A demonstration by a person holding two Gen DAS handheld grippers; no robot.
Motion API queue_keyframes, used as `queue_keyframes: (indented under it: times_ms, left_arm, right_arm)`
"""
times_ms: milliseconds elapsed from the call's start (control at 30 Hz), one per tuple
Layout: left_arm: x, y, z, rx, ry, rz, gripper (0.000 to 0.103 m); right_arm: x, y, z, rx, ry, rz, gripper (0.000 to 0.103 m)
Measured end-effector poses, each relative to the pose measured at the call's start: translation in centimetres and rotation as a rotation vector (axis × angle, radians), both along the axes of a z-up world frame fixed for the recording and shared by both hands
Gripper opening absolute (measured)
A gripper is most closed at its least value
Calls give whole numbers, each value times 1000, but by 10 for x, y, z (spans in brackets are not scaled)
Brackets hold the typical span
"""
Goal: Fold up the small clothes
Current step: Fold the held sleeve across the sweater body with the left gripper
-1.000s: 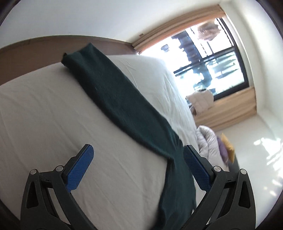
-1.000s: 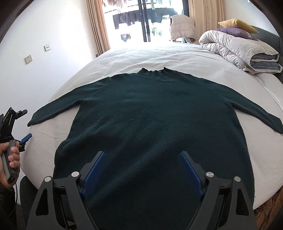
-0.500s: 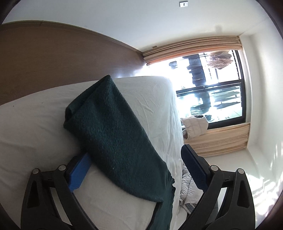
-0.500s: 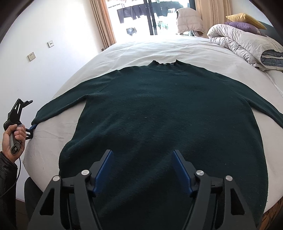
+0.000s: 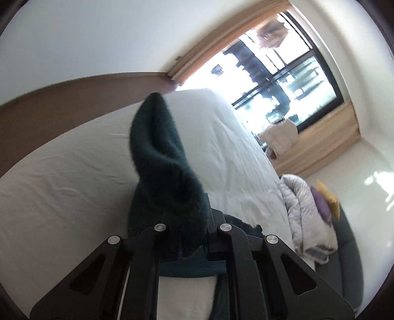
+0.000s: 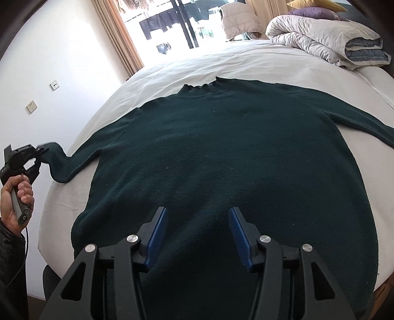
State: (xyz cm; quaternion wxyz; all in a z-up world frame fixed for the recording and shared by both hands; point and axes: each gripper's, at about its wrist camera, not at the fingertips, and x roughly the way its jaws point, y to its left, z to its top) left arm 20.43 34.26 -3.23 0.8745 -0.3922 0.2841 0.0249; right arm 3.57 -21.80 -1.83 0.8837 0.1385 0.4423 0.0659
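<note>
A dark green sweater (image 6: 221,152) lies flat, neck away from me, on the white bed (image 6: 172,71). My left gripper (image 6: 40,149), held in a person's hand (image 6: 14,197), is closing its jaws on the cuff of the left sleeve (image 5: 157,152) and holds it lifted off the sheet at the bed's left edge. In the left wrist view the sleeve bunches between the nearly shut jaws of that gripper (image 5: 192,221). My right gripper (image 6: 197,229) hovers low over the sweater's hem area. Its jaws are closing with knit fabric below the blue pads (image 6: 157,233), not pinched. The other sleeve (image 6: 364,125) lies stretched out to the right.
A rolled grey-white duvet (image 6: 320,37) and purple and yellow pillows (image 6: 312,11) sit at the bed's far right. A window with curtains (image 6: 177,24) is beyond the bed. A white wall with sockets (image 6: 32,107) runs along the left.
My left gripper has shut on the sleeve cuff and raised it off the bed. My right gripper has narrowed its jaws and moved lower and closer over the sweater's lower body.
</note>
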Motion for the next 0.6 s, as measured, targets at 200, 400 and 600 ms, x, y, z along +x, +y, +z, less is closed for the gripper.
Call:
queue_keyframes:
  times_ms: [200, 400, 600]
  left_arm:
    - [58, -180, 41, 224, -20, -266, 10]
    - [62, -371, -3, 363, 27, -480, 10]
    - [26, -446, -136, 438, 214, -596, 11]
  right_arm:
    - [-5, -49, -6, 45, 1, -85, 55]
    - [-3, -99, -15, 77, 18, -182, 55]
    - [8, -124, -28, 106, 49, -232, 55]
